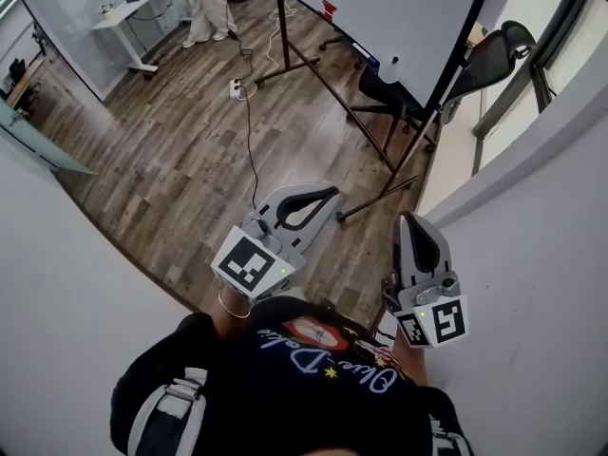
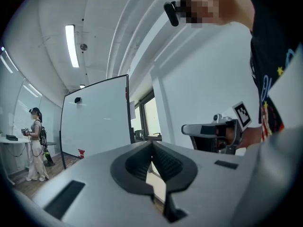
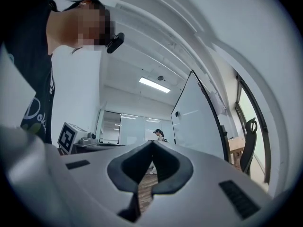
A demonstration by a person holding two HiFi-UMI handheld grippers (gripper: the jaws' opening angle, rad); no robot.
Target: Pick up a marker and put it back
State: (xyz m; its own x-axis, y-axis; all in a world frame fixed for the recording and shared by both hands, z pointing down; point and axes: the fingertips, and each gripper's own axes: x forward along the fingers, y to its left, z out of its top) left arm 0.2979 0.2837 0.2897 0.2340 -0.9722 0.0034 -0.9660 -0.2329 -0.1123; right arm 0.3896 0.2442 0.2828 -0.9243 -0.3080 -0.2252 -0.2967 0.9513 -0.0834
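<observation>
- Head view looks steeply down on the left gripper [image 1: 331, 196] and the right gripper [image 1: 410, 218]. Both are held out in front of the person's dark shirt [image 1: 304, 388], above a wooden floor [image 1: 180, 150].
- In the left gripper view, that gripper's jaws are pressed together at their tips with nothing between them. Only a sliver of light shows below the point where they meet.
- In the right gripper view, the right gripper's jaws are likewise closed tip to tip and empty.
- The right gripper is close beside a white wall [image 1: 541, 245] on the right.
- The two grippers are apart from each other, and the left one is angled toward the right one.
- Each gripper carries a cube with square markers at its near end: the left cube [image 1: 252, 262] and the right cube [image 1: 435, 323].
- A whiteboard [image 1: 380, 8] on a black stand [image 1: 332, 93] is at the far side, well apart from both grippers.
- A few small things lie along the whiteboard's ledge [image 1: 344, 34], among them a red piece [image 1: 329, 9] and a white bottle [image 1: 394, 66].
- At this size no marker can be told among them.
- A black office chair [image 1: 494, 50] stands at the far right, by the whiteboard's right edge.
- A white desk [image 1: 142, 3] is at the far left, with a standing person [image 1: 211, 8] just right of it.
- A cable [image 1: 249, 131] runs across the floor from a power strip [image 1: 237, 86] toward the near side.
</observation>
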